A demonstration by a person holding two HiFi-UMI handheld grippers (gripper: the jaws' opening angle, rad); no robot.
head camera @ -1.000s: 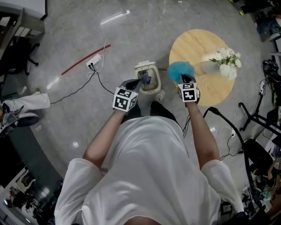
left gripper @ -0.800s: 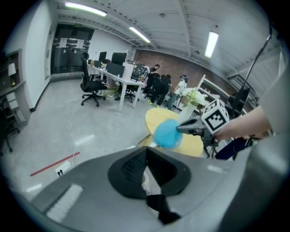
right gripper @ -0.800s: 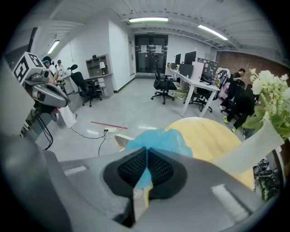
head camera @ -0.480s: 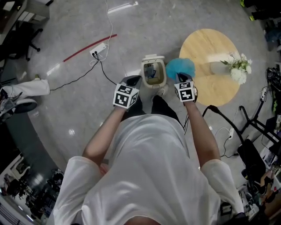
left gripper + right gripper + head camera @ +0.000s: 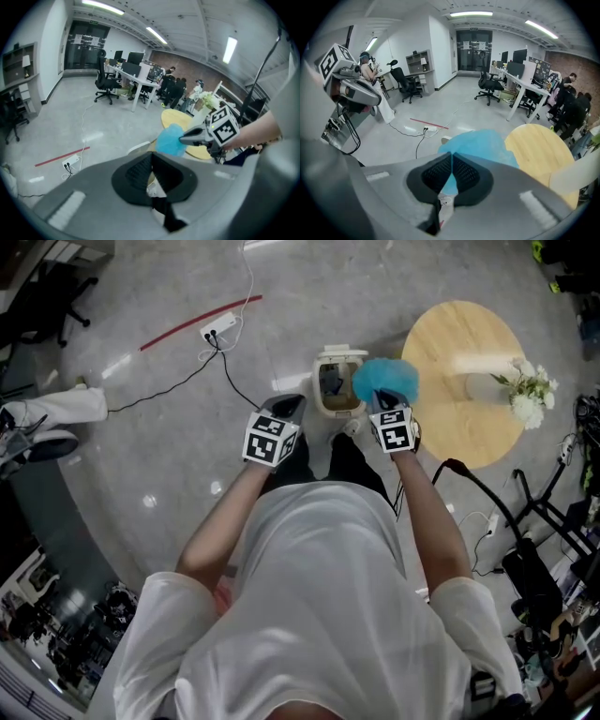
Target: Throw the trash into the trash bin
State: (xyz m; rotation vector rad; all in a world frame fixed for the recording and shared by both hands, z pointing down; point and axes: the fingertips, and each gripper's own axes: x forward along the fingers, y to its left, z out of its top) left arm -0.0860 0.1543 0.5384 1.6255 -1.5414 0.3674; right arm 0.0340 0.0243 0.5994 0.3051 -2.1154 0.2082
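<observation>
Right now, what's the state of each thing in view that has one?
Right gripper: shut on blue trash.
Blue trash: held, not yet in the bin.
Left gripper: shut, empty.
Trash bin: upright on the floor, lid open.
Power strip: on the floor, cable plugged in.

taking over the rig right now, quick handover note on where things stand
Left tongs: shut, empty, beside the trash bin.
Right tongs: shut on the blue trash, held at the open bin's right edge in the head view.
Done: trash gripped and at the bin.
Left: bring it over the opening, open the tongs, drop it in.
</observation>
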